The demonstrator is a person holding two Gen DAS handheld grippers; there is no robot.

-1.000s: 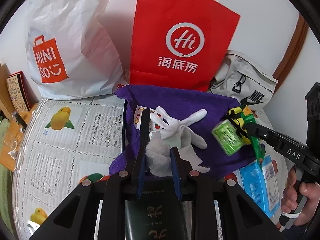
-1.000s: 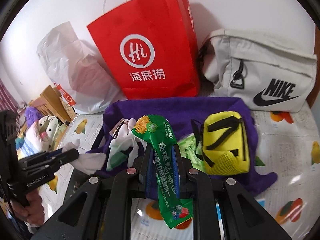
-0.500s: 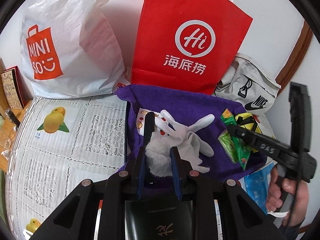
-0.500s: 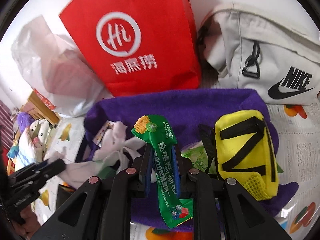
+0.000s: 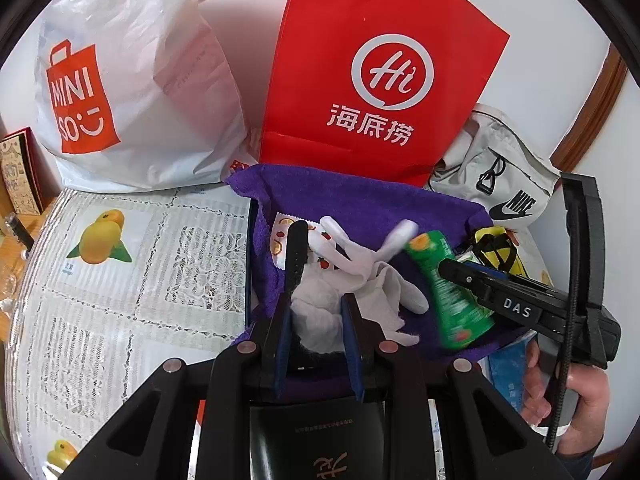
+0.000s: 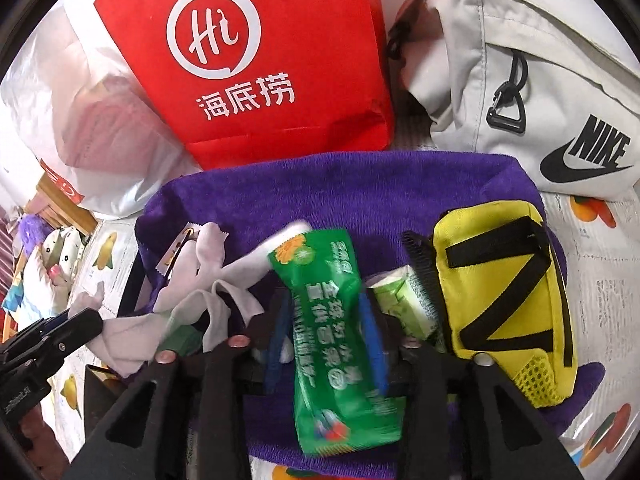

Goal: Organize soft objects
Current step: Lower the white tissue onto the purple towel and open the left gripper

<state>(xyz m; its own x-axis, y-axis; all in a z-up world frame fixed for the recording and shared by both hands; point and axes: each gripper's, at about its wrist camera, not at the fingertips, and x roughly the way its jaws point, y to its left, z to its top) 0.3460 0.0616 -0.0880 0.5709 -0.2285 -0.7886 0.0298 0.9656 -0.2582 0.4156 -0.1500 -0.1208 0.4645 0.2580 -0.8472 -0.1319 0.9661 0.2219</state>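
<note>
Right hand-held gripper [image 6: 324, 340] letting go of the green packet [image 6: 336, 344] over the purple towel [image 6: 360, 184].

Its jaws are opening, the packet between them but slipping free; it is dropping just ahead, and could slide off the towel's near edge or land on the white cloth [image 5: 360, 276] to its left. The left hand-held gripper [image 5: 316, 316] is clamping that cloth; any tug could drag the towel and shift the yellow pouch [image 6: 504, 288] to the right.

two close downward views, shared purple towel [image 5: 360, 196]

Green snack packet [image 6: 340, 332] motion-blurred (small print unreadable), white bag [image 5: 132, 80] cut off
</note>
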